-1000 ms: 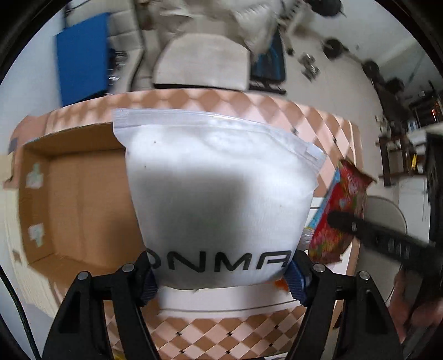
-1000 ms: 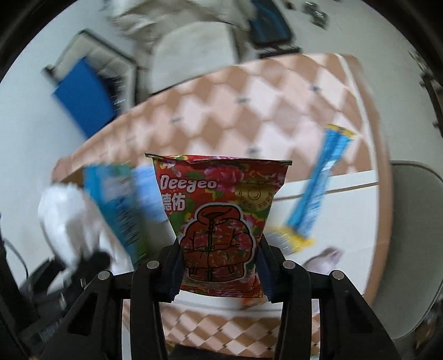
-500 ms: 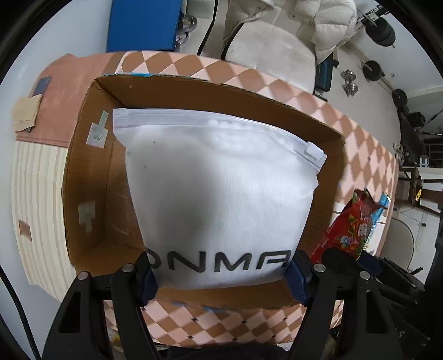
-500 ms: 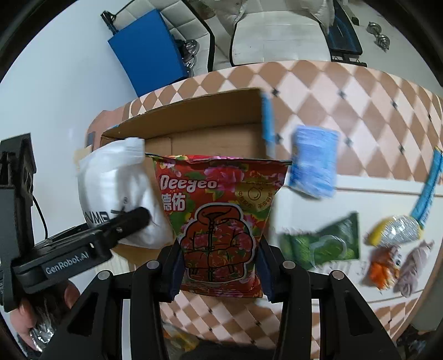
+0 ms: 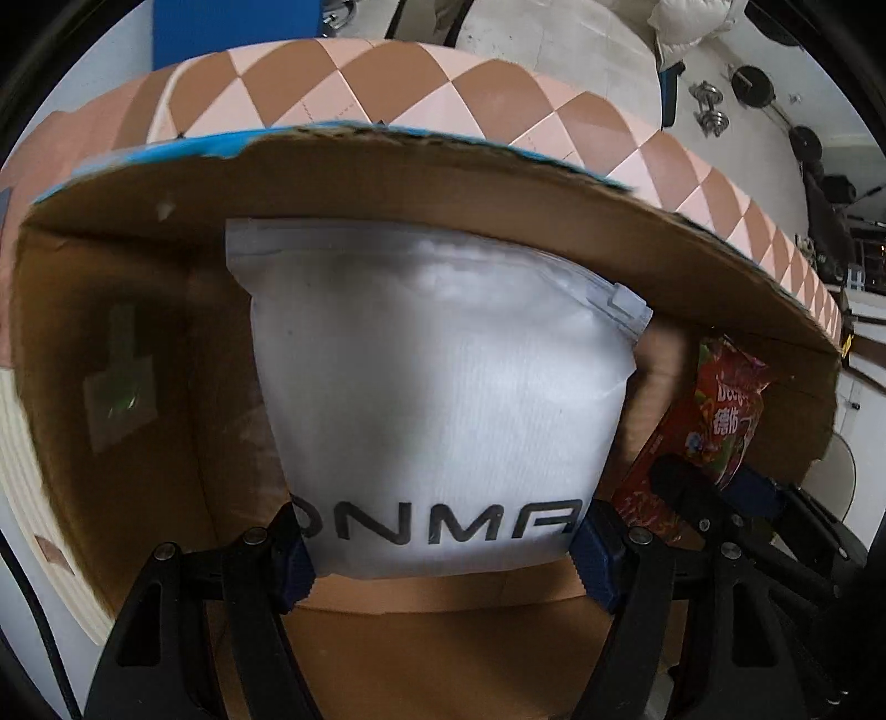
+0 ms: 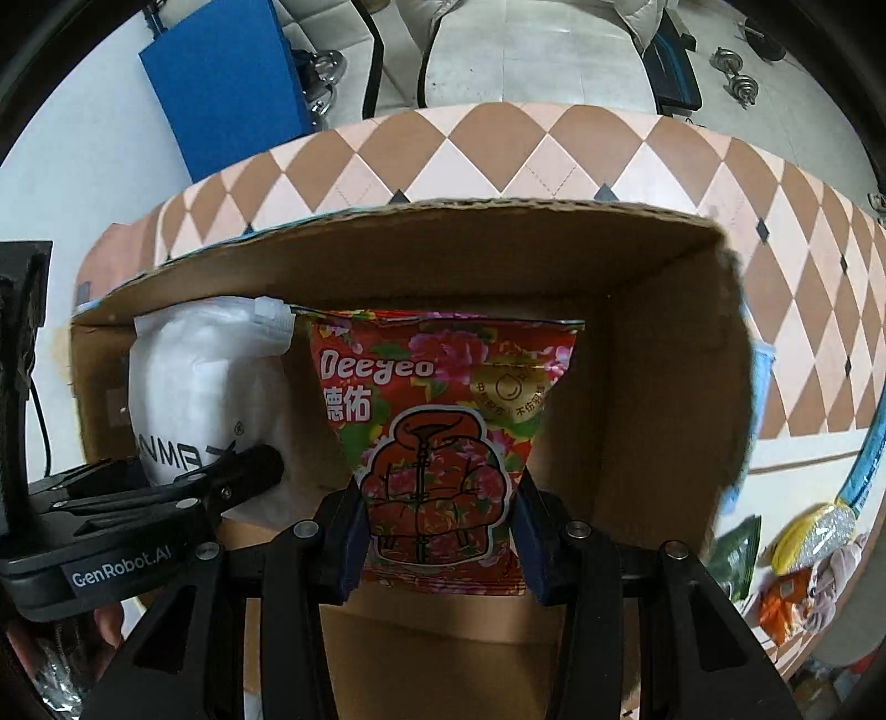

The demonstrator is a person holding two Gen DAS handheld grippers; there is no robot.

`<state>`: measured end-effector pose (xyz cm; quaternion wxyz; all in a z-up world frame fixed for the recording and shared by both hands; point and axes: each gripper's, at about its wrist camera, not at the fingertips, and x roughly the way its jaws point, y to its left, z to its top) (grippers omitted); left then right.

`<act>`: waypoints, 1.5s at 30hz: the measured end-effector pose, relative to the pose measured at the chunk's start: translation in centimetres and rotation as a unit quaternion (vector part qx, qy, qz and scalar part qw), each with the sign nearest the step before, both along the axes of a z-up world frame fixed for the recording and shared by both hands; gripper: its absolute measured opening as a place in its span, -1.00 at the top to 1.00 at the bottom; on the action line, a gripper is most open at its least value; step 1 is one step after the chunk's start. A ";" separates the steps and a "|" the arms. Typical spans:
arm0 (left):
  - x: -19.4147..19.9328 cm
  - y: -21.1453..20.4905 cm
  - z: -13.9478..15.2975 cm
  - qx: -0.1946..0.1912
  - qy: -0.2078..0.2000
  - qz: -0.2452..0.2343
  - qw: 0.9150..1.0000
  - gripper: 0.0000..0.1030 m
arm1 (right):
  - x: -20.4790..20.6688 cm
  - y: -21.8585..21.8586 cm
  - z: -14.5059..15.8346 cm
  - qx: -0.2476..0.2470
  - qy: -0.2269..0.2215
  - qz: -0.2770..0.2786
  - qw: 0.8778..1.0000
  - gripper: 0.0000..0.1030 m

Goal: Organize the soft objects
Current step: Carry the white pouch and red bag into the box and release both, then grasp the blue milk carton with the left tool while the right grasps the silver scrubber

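My left gripper is shut on a white zip pouch printed with black letters, held inside an open cardboard box. My right gripper is shut on a red flowered packet marked Deeyeo, also held inside the box, to the right of the pouch. The white pouch and left gripper show at the left of the right wrist view. The red packet and right gripper show at the right of the left wrist view.
The box stands on a table with a brown and pink diamond cloth. Several small packets and a blue stick pack lie on the table right of the box. A blue board, a chair and dumbbells stand beyond the table.
Both grippers have moved forward and down from above the box into it, carrying the white pouch and the red packet. The box walls now surround both items.
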<state>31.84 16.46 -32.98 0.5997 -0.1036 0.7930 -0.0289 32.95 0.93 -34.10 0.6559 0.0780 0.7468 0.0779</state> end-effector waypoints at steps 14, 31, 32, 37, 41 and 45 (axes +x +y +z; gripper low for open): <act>-1.6 1.2 3.2 0.033 -0.042 -0.024 0.998 -0.91 | 0.2 0.4 0.0 -0.004 0.009 0.017 1.000 -0.13; -8.5 1.1 10.7 0.100 -0.182 -0.022 0.978 -1.00 | -8.4 0.3 7.5 -0.065 -0.080 0.046 0.994 -1.00; -8.9 1.2 10.9 0.100 -0.188 -0.020 0.977 -1.00 | -9.0 0.0 7.6 -0.064 -0.089 0.045 0.993 -1.00; -11.9 1.3 12.9 0.098 -0.215 -0.012 0.972 -1.00 | -12.6 -0.4 10.6 -0.067 -0.137 0.036 0.988 -1.00; -14.6 1.3 14.9 0.087 -0.226 -0.011 0.970 -1.00 | -14.9 -0.8 12.1 -0.059 -0.160 0.030 0.985 -1.00; -16.3 0.9 16.4 0.085 -0.243 -0.007 0.966 -1.00 | -17.1 -1.1 13.5 -0.034 -0.165 0.023 0.985 -1.00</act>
